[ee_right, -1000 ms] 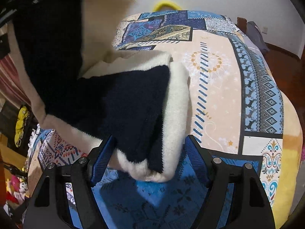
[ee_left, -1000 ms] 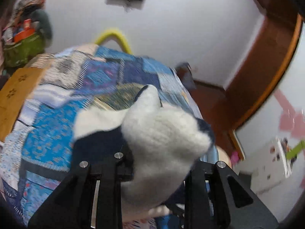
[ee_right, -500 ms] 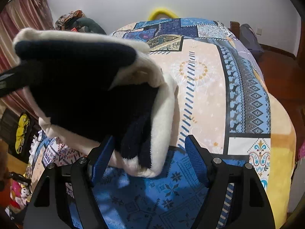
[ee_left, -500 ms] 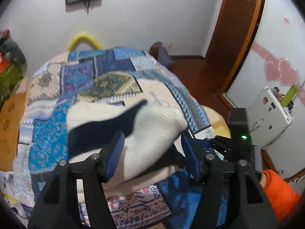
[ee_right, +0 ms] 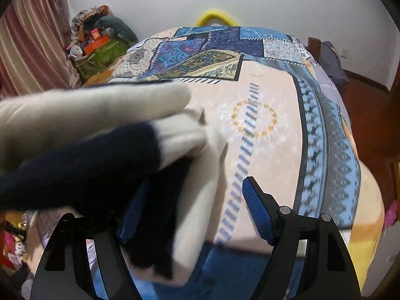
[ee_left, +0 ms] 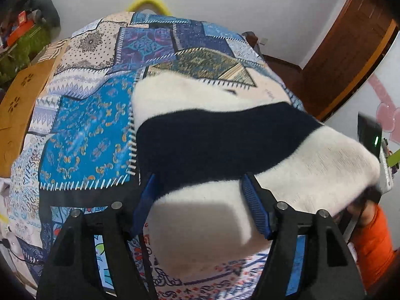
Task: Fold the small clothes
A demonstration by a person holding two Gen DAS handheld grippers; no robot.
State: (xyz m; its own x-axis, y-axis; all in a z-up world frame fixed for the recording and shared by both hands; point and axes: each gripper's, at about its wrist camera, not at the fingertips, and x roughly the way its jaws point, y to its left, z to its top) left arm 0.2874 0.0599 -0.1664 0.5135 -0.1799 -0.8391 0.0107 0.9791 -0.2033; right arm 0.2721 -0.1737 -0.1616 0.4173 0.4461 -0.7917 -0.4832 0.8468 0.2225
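Nearest to the left wrist camera, the left claw (ee_left: 200,205) shows two black arms with round metal screws and ribbed blue pads (ee_left: 255,207). The pads stand wide apart, so this claw is released. The fuzzy sweater (ee_left: 225,145) lies between and above them; I cannot tell if it touches a pad. It is a soft knitted piece, cream white with a broad dark navy band, folded in thick rounded layers. Its right end reaches the sleeve in orange (ee_left: 372,245) at the lower right edge of this view.

In the right wrist view, the right claw (ee_right: 192,210) is of the same build, and its blue pads (ee_right: 257,215) are also spread, not clenched. The sweater (ee_right: 105,160) sits at its left pad and covers part of it; the right pad is free above the bedcover. Here the cloth is blurred, with a pale sleeve-like roll on top and navy below.

Under the sweater lies the bed (ee_right: 287,135), covered with a patchwork quilt (ee_left: 87,140) of blue, purple and beige fields with printed stitch marks; right of the sweater the cover is pale peach with a ring ornament. Left of the bed stands a wooden board with small cut flower shapes (ee_left: 17,105). Behind the bed a yellow curved tube (ee_right: 215,17) rises before the white wall (ee_right: 275,0). At the far left of the bed is a heap of things on a green box (ee_right: 100,47), and a striped pink curtain (ee_right: 27,42).
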